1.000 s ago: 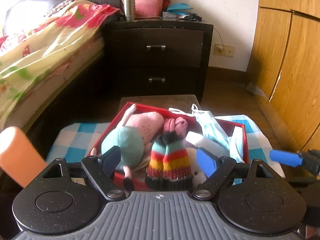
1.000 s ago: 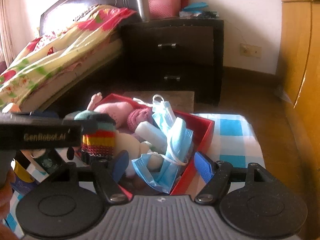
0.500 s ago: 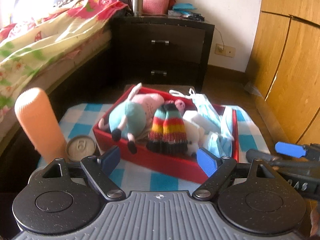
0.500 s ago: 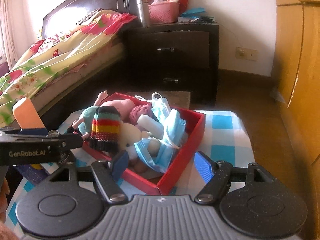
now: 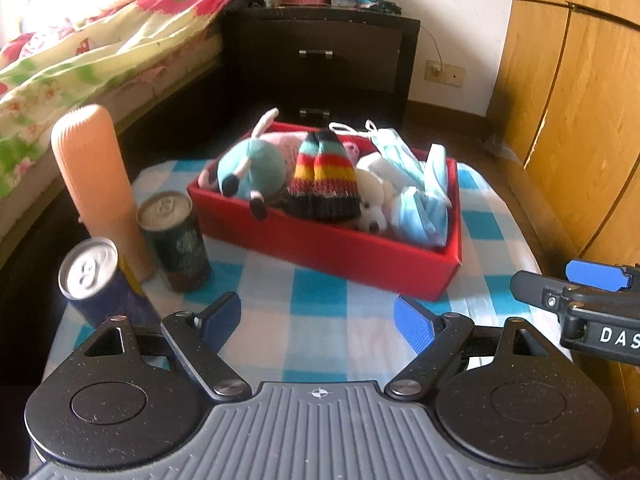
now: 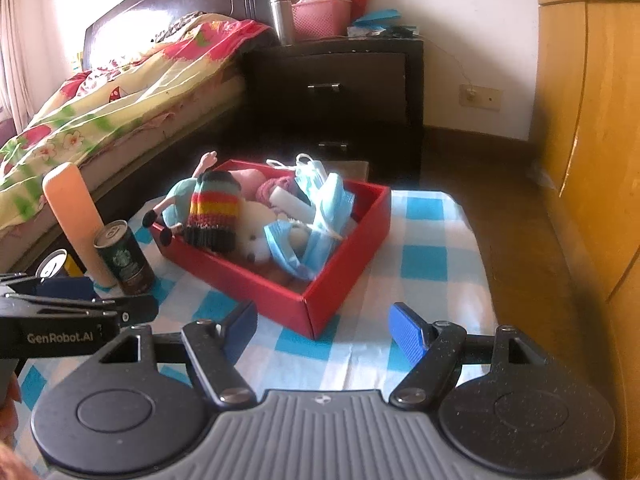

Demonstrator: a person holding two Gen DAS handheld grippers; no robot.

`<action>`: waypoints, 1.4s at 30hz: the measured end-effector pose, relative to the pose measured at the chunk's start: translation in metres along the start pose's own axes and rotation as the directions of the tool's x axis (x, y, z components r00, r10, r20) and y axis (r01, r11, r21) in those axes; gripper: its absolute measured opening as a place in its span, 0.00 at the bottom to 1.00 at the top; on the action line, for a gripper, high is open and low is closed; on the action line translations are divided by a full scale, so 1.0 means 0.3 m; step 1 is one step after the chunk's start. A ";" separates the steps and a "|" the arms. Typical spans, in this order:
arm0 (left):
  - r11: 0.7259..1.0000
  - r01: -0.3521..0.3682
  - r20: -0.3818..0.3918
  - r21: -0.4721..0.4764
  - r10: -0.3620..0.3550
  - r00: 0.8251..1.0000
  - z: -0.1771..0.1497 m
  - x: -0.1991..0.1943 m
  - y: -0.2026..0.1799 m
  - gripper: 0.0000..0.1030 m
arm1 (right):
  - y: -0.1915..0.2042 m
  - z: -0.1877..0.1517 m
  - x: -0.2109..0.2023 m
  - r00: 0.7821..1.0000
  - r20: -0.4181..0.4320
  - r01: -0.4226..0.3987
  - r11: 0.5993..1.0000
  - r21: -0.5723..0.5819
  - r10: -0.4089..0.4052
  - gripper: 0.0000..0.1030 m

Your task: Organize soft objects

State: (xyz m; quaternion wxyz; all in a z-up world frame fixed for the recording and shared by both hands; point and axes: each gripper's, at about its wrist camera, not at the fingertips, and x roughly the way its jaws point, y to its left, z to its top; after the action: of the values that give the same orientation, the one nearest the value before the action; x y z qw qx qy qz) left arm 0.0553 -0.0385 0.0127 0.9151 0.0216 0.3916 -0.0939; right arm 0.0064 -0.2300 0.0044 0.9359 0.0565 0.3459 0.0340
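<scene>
The red box (image 5: 360, 252) lies with its long axis slanting across the surface (image 5: 320, 320), toys heaped inside. My left claw (image 5: 318, 316) and right claw (image 6: 322, 330) gape empty.

Both wrist views angled down, share red box (image 5: 328, 248).

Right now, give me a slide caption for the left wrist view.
Open left gripper above checked tablecloth, facing a red box filled with soft toys, striped knit hat and face masks.
</scene>
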 end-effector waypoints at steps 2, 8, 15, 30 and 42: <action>1.000 0.004 -0.007 0.000 -0.004 1.000 -0.018 -0.007 -0.006 0.79 | -0.003 -0.016 -0.017 1.000 -0.003 -0.005 1.000 0.006 0.005 0.50; 1.000 0.009 -0.019 0.006 -0.008 1.000 -0.058 -0.027 -0.019 0.80 | -0.003 -0.051 -0.059 1.000 -0.004 -0.019 1.000 0.016 0.019 0.50; 1.000 0.013 -0.026 0.001 -0.013 1.000 -0.080 -0.050 -0.022 0.80 | 0.011 -0.074 -0.094 0.999 -0.002 -0.043 0.999 0.017 0.043 0.50; 0.999 -0.026 -0.002 -0.041 0.026 1.000 -0.091 -0.062 -0.009 0.81 | 0.072 -0.078 -0.100 0.999 0.049 -0.008 0.999 -0.035 0.010 0.50; 0.992 -0.075 0.018 -0.101 0.077 0.997 -0.102 -0.070 0.016 0.83 | 0.124 -0.063 -0.080 0.995 0.093 0.037 0.996 -0.076 -0.030 0.51</action>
State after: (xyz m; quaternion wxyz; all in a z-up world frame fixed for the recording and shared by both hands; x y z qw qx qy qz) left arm 0.0203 -0.0271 0.0064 0.9222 -0.0103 0.3846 -0.0393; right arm -0.0251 -0.1941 0.0105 0.9529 0.0156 0.3016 0.0291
